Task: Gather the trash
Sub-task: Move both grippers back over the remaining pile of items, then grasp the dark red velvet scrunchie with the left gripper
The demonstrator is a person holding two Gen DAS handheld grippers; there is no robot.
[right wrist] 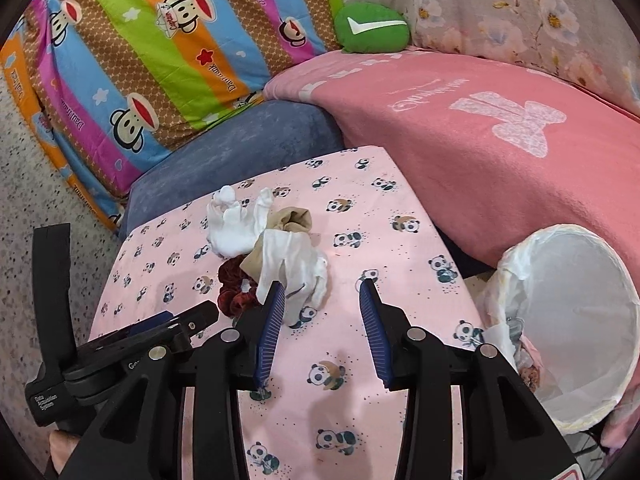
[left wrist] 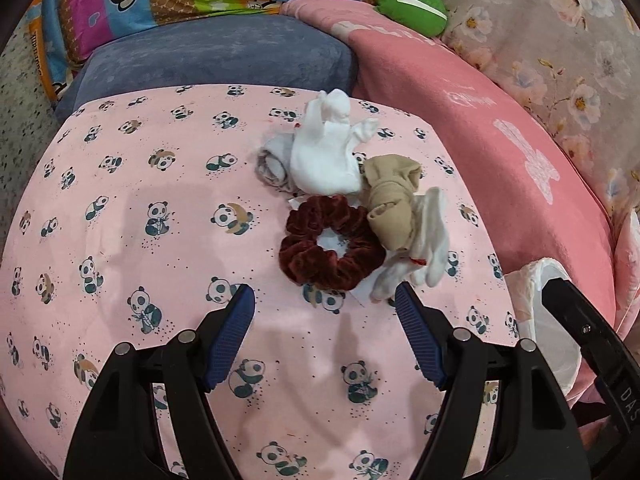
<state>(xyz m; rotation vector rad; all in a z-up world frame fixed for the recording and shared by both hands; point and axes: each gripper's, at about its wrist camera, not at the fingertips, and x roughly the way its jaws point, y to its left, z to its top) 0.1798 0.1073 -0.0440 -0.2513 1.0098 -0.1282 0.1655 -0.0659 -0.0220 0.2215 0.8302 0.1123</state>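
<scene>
Both claws wide open and empty, left claw (left wrist: 325,304) before the maroon scrunchie (left wrist: 331,242), right claw (right wrist: 322,292) beside the white sock (right wrist: 294,266) on the panda-print desk (left wrist: 120,200); tangled pile risks grabbing non-trash for the lined bin (right wrist: 576,320).

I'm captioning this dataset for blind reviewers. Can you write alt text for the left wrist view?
The open left gripper hovers over a pink panda-print cloth, facing a small pile: a dark red scrunchie, white socks and a beige sock. A white-lined bin sits at the right edge.
</scene>
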